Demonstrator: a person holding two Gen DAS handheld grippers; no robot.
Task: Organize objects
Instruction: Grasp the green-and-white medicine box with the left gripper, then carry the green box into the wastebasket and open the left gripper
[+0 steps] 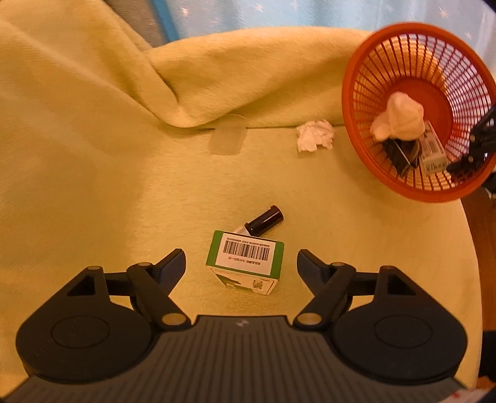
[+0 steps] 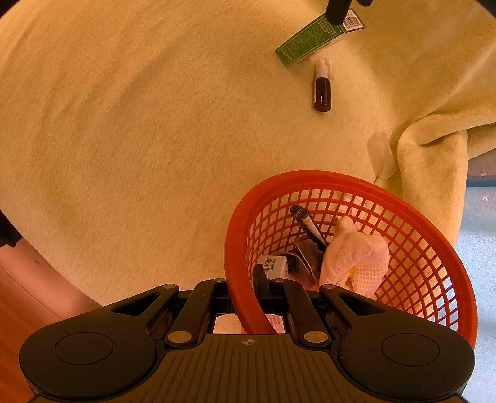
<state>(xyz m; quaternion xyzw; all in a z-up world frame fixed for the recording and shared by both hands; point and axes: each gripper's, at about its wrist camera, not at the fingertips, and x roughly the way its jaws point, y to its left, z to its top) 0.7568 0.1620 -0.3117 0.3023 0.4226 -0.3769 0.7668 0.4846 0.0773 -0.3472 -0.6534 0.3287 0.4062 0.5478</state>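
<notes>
Soft yellow-green blanket (image 1: 93, 161) spread over the whole work surface, rumpled into one deep fold at 11 o'clock in the left wrist view; pale blue starred fabric (image 1: 310, 15) behind it at 12. Wooden floor (image 2: 18, 310) showing at 8 o'clock in the right wrist view, past the blanket's rounded edge. Broad bare stretch of blanket across the left and middle, open for moving. Left gripper (image 1: 241, 263) hovering with fingers spread wide, nothing between them; one green and white box (image 1: 245, 266) with a barcode lying just ahead in the gap, not touched. One small dark bottle (image 1: 263, 223) with a white cap on its side, just beyond the box at 12. One clear flat plastic piece (image 1: 228, 138) near the fold. One crumpled white paper (image 1: 314, 136) at 1 o'clock. One red mesh basket (image 1: 365, 77) at 2 o'clock, tilted, at the blanket's right edge. Right gripper (image 2: 245, 288) clamped narrow on the basket's rim. Inside the basket: one white cloth bundle (image 2: 356, 260), one pen (image 2: 307, 223), one white box (image 2: 272, 266) and one dark crumpled item, hard to identify.
</notes>
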